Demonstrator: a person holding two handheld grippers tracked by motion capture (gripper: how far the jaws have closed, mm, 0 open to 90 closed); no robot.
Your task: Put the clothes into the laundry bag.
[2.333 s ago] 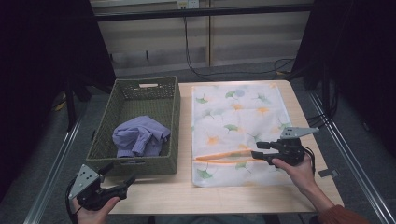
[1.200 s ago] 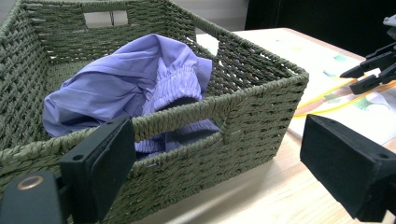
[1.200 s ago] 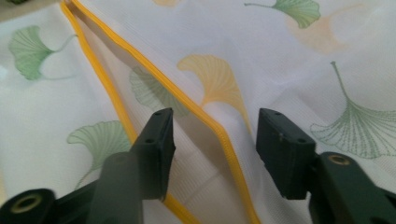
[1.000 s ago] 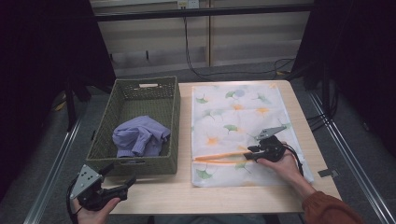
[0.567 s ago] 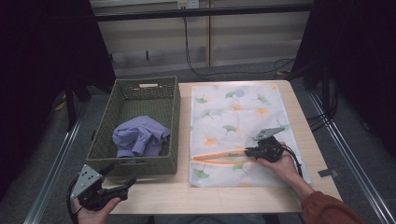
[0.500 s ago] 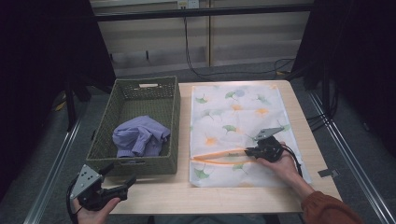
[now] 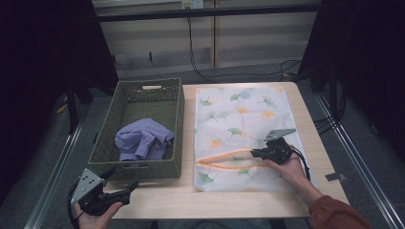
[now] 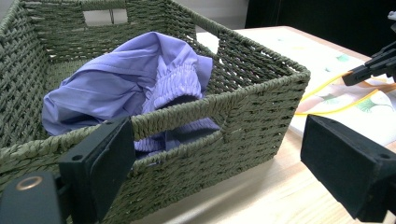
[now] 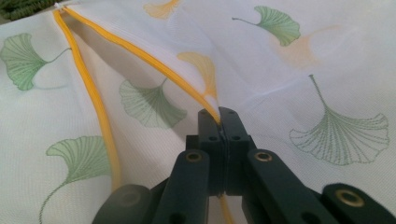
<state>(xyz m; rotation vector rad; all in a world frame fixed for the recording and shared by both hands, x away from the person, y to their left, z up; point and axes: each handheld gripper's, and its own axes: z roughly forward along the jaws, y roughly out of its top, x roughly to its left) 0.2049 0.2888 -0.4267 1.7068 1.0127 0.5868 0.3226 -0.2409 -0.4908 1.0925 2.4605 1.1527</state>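
Right gripper (image 7: 253, 153) is rocking matte black jaws with brass-coloured screws; grey three-cornered plate sitting on top, black cable trailing at 5 o'clock; rust-orange sleeve (image 7: 336, 213) showing; left gripper (image 7: 125, 184) is wearing the same grey plate.

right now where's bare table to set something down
Bare wood runs along the near table edge, from the basket corner to the laundry bag. Narrow strip right of the bag. The basket's near half holds purple clothing.

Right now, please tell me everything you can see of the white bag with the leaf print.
The bag lies flat on the table's right half, beside the basket. It looks like thin white mesh printed with green and orange leaves. Its orange-edged opening gapes near the front. The right claw is shut on that orange edge.
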